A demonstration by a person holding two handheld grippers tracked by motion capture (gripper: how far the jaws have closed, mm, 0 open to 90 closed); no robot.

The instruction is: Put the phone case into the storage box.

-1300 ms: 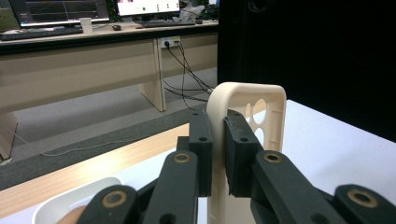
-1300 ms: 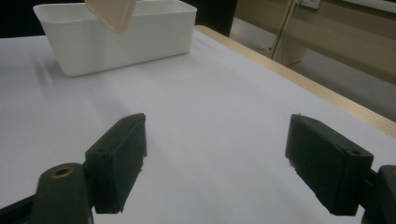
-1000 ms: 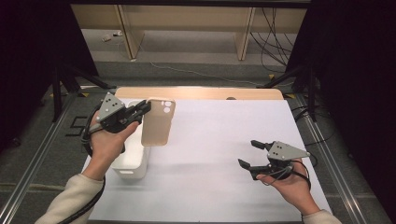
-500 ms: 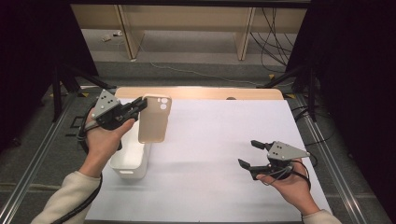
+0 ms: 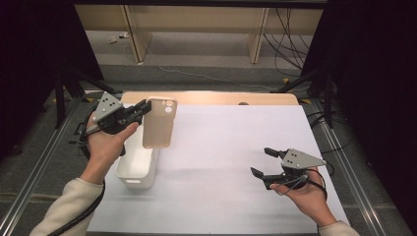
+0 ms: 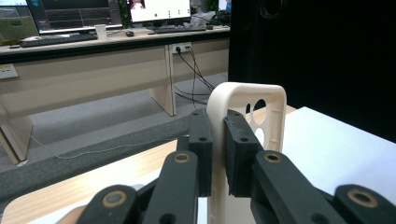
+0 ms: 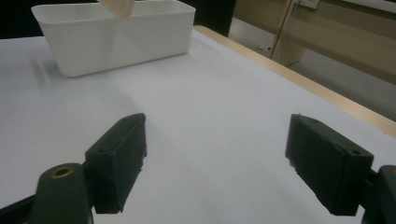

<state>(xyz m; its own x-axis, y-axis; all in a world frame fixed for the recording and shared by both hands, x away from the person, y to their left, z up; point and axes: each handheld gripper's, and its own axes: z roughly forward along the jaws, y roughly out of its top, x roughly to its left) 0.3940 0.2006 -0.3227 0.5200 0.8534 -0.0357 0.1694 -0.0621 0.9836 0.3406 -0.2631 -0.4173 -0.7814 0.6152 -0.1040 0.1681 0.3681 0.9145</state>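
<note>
Phone case (image 5: 158,123), beige, hangs upright from the left gripper (image 5: 146,106), clamped by its top edge just above the white bin (image 5: 137,164); the right gripper (image 5: 263,161) rests released over the white surface (image 5: 221,147).

Bare table (image 5: 236,147) beside white bin (image 5: 135,169)

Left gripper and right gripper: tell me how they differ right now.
The left gripper has its jaws shut on the edge of a beige phone case, while the right gripper has its jaws wide apart and holds nothing. The left gripper is raised by the white bin; the right gripper sits low over the bare white table cover. Both are hand-held and have black jaws.
</note>
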